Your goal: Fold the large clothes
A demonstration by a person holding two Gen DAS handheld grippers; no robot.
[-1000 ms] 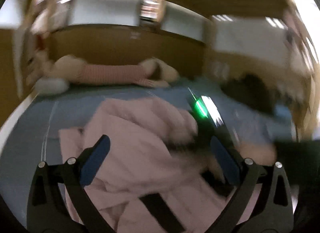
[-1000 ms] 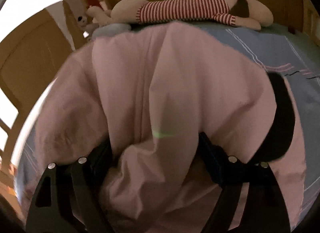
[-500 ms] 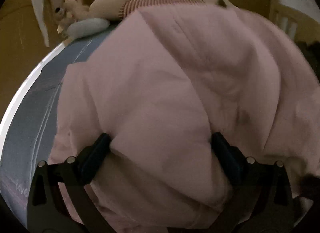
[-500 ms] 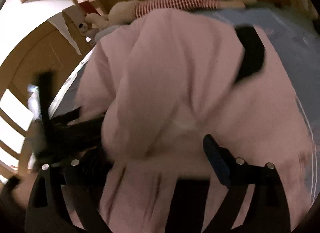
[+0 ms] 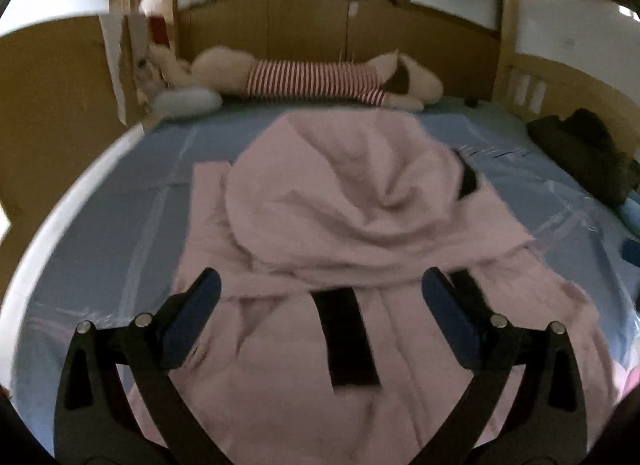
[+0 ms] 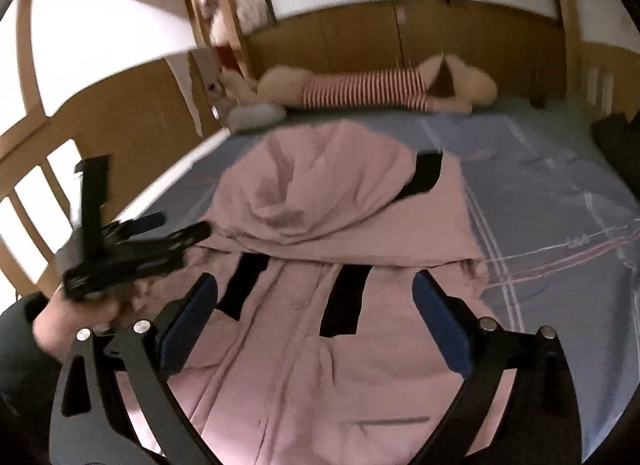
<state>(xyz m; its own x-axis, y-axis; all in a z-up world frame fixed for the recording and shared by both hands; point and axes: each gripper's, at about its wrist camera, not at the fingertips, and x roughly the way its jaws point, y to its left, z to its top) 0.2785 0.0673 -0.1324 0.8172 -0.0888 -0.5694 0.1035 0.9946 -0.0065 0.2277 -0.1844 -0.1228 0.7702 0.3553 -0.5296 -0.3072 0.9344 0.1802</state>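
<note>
Right wrist view shows our right gripper point(image 6: 314, 301) has just spread its jaws and let the pink garment point(image 6: 320, 225) drop folded onto the blue bed sheet point(image 6: 540, 169), our left gripper point(image 5: 320, 301) likewise apart and empty, so one fold looks done.

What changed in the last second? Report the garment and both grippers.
The pink garment was let go: half a second ago its cloth bulged between both grippers, now it lies folded over on the blue sheet. The right gripper has just been opening, nothing between its jaws; the left gripper is open too. Both pulled back. The striped plush toy stayed put.
</note>
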